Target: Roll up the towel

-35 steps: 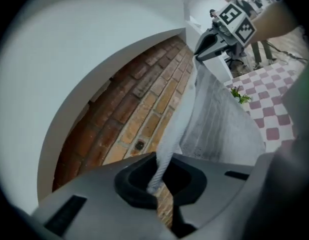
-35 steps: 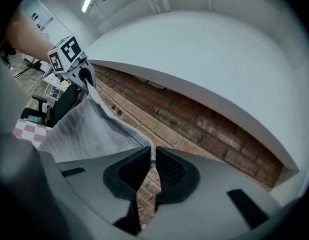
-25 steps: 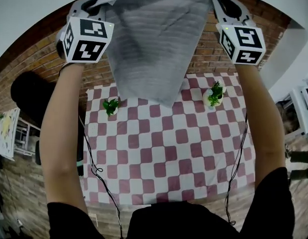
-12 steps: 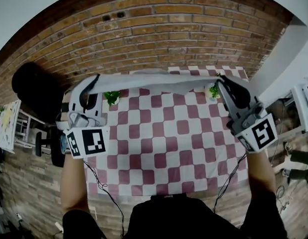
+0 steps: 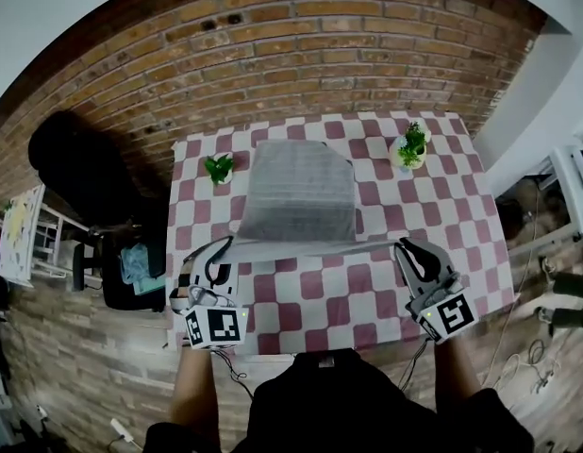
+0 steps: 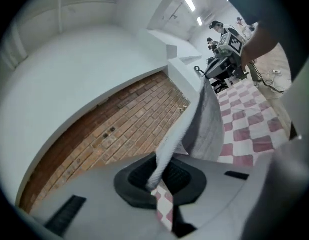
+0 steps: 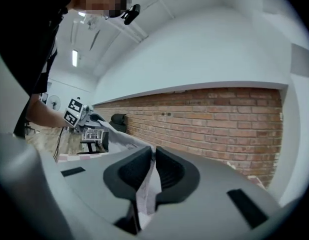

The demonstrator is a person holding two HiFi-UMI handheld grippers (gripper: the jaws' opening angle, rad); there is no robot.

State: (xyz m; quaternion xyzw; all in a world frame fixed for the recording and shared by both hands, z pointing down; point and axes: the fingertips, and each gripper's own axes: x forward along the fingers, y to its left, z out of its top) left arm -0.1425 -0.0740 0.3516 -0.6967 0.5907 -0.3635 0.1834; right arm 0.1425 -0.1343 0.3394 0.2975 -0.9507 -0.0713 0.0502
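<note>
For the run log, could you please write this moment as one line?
left gripper: shut on towel | right gripper: shut on towel | towel: spread on table, unrolled

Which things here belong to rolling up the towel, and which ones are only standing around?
For the job: grey towel, lying on the checked tablecloth; left tongs and right tongs, each shut on a near corner.
Only standing by: left potted plant and right potted plant, either side of the towel's far end.
</note>
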